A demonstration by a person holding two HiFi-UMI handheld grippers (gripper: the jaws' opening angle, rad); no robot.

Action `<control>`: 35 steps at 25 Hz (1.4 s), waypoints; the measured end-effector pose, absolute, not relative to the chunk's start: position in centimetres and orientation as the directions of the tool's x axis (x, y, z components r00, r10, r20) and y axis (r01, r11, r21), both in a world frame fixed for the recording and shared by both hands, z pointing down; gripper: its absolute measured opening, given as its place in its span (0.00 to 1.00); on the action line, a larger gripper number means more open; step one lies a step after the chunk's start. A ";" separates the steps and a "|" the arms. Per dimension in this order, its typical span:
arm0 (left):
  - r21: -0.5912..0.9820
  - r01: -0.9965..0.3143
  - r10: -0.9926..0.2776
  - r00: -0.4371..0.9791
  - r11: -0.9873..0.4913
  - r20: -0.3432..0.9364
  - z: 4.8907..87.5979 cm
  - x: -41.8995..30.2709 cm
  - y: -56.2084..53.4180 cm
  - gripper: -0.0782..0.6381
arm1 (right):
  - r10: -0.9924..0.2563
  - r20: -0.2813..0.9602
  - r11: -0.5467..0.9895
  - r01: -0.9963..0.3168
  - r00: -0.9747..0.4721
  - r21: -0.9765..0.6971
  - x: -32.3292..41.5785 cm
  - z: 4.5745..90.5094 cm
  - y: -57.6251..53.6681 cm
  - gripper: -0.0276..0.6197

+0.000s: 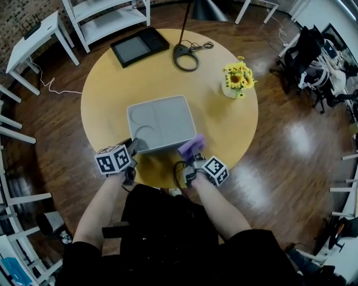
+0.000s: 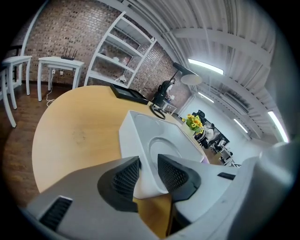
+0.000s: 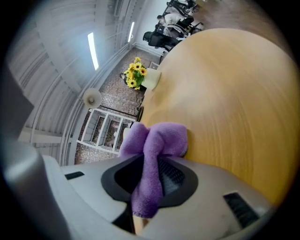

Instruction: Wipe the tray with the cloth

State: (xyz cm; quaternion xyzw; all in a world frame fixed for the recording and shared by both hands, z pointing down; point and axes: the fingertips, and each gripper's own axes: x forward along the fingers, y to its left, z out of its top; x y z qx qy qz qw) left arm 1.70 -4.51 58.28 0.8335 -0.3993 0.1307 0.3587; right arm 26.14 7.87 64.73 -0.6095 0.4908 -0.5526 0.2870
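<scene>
Purple cloth (image 3: 152,140) sits pinched in my right claw (image 3: 149,178), by the tray (image 1: 161,122) at frame centre on the desk (image 1: 106,95); my left claw (image 2: 149,169) clamps the tray's lower-left corner. I judge: hold steady, wipe flat, overlapping strokes.

Loft-style office or studio. Red-brown brick wall (image 2: 56,33), white open shelving unit (image 1: 109,17), dark polished plank floor (image 1: 291,139), round pale wooden desk (image 1: 112,95). Black office chairs (image 1: 302,50) at cluttered workstations; long ceiling strip lights (image 2: 205,66).
</scene>
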 end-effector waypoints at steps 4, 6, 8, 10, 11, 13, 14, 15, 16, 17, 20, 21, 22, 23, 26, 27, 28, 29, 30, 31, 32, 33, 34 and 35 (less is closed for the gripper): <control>0.482 -0.767 -0.534 0.641 -0.424 0.551 58.8 1.1 -4.8 0.28 | -0.902 0.410 -0.361 -0.286 -0.134 -0.888 25.2 64.9 7.7 0.18; 0.493 -0.743 -0.490 0.669 -0.452 0.559 58.9 1.2 -4.8 0.28 | -0.900 0.417 -0.365 -0.300 -0.129 -0.881 25.4 64.8 7.8 0.18; 0.515 -0.702 -0.458 0.712 -0.492 0.532 58.1 0.9 -5.8 0.28 | -0.905 0.416 -0.372 -0.313 -0.088 -0.874 25.5 64.8 7.9 0.18; 0.523 -0.671 -0.464 0.741 -0.525 0.486 57.1 -0.2 -8.3 0.28 | -0.915 0.403 -0.380 -0.294 -0.019 -0.877 25.4 64.8 7.9 0.18; 0.517 -0.662 -0.475 0.749 -0.542 0.461 56.6 -0.8 -10.2 0.28 | -0.919 0.393 -0.382 -0.277 0.018 -0.882 25.3 64.8 7.8 0.18; 0.503 -0.635 -0.482 0.773 -0.587 0.413 55.7 -1.2 -13.9 0.28 | -0.925 0.369 -0.380 -0.243 0.094 -0.892 25.3 64.7 7.5 0.18; 0.496 -0.611 -0.467 0.792 -0.618 0.393 55.4 -1.0 -15.5 0.28 | -0.925 0.357 -0.379 -0.229 0.133 -0.896 25.1 64.6 7.3 0.18; 0.488 -0.579 -0.437 0.815 -0.654 0.381 55.2 -0.5 -16.8 0.28 | -0.921 0.347 -0.379 -0.203 0.178 -0.903 24.8 64.6 7.4 0.18; 0.481 -0.540 -0.392 0.839 -0.691 0.378 55.1 0.4 -17.8 0.28 | -0.913 0.339 -0.379 -0.161 0.229 -0.911 24.3 64.5 7.7 0.18; 0.479 -0.498 -0.339 0.859 -0.723 0.383 55.4 1.3 -18.4 0.30 | -0.902 0.335 -0.377 -0.118 0.274 -0.919 23.5 64.3 8.1 0.18; 0.522 -0.399 -0.193 0.894 -0.754 0.403 56.3 3.4 -19.3 0.37 | -0.886 0.332 -0.369 -0.060 0.325 -0.927 21.0 64.1 8.5 0.18; 0.551 -0.374 -0.159 0.904 -0.746 0.398 56.3 4.0 -19.6 0.37 | -0.886 0.332 -0.367 -0.052 0.323 -0.929 20.1 64.2 8.4 0.18; 0.574 -0.348 -0.125 0.912 -0.741 0.392 56.3 4.6 -19.8 0.37 | -0.889 0.331 -0.363 -0.046 0.317 -0.931 19.1 64.4 8.2 0.18; 0.588 -0.323 -0.090 0.917 -0.742 0.390 56.5 5.2 -19.9 0.37 | -0.891 0.328 -0.357 -0.037 0.313 -0.933 18.2 64.5 8.0 0.18; 0.592 -0.248 0.022 0.911 -0.767 0.411 57.4 6.2 -18.9 0.37 | -0.885 0.319 -0.332 0.018 0.338 -0.943 15.2 64.6 7.5 0.18; 0.592 -0.226 0.056 0.906 -0.773 0.419 57.7 6.4 -18.4 0.37 | -0.881 0.316 -0.326 0.031 0.352 -0.945 14.5 64.6 7.5 0.18; 0.596 -0.207 0.086 0.901 -0.776 0.425 57.9 6.7 -17.8 0.37 | -0.877 0.314 -0.322 0.040 0.364 -0.946 13.9 64.6 7.6 0.18; 0.599 -0.192 0.109 0.897 -0.778 0.429 58.1 6.9 -17.3 0.37 | -0.872 0.315 -0.323 0.045 0.374 -0.945 13.4 64.6 7.7 0.18; 0.600 -0.182 0.123 0.894 -0.779 0.431 58.3 7.0 -16.9 0.37 | -0.868 0.318 -0.325 0.047 0.382 -0.945 13.0 64.5 7.8 0.18; 0.600 -0.176 0.129 0.894 -0.780 0.430 58.3 7.1 -16.7 0.38 | -0.865 0.319 -0.327 0.046 0.388 -0.944 12.7 64.5 7.8 0.18; 0.603 -0.170 0.134 0.895 -0.780 0.426 58.2 7.1 -16.7 0.38 | -0.862 0.319 -0.330 0.040 0.394 -0.943 12.4 64.5 7.8 0.18; 0.608 -0.164 0.141 0.896 -0.777 0.421 58.2 7.1 -16.7 0.38 | -0.860 0.317 -0.333 0.030 0.401 -0.942 12.2 64.5 7.8 0.18; 0.614 -0.157 0.149 0.897 -0.773 0.417 58.2 7.0 -16.8 0.38 | -0.857 0.314 -0.335 0.022 0.408 -0.942 11.9 64.6 7.8 0.18; 0.620 -0.150 0.158 0.897 -0.771 0.414 58.2 7.0 -16.8 0.38 | -0.854 0.312 -0.334 0.021 0.416 -0.942 11.4 64.7 7.8 0.18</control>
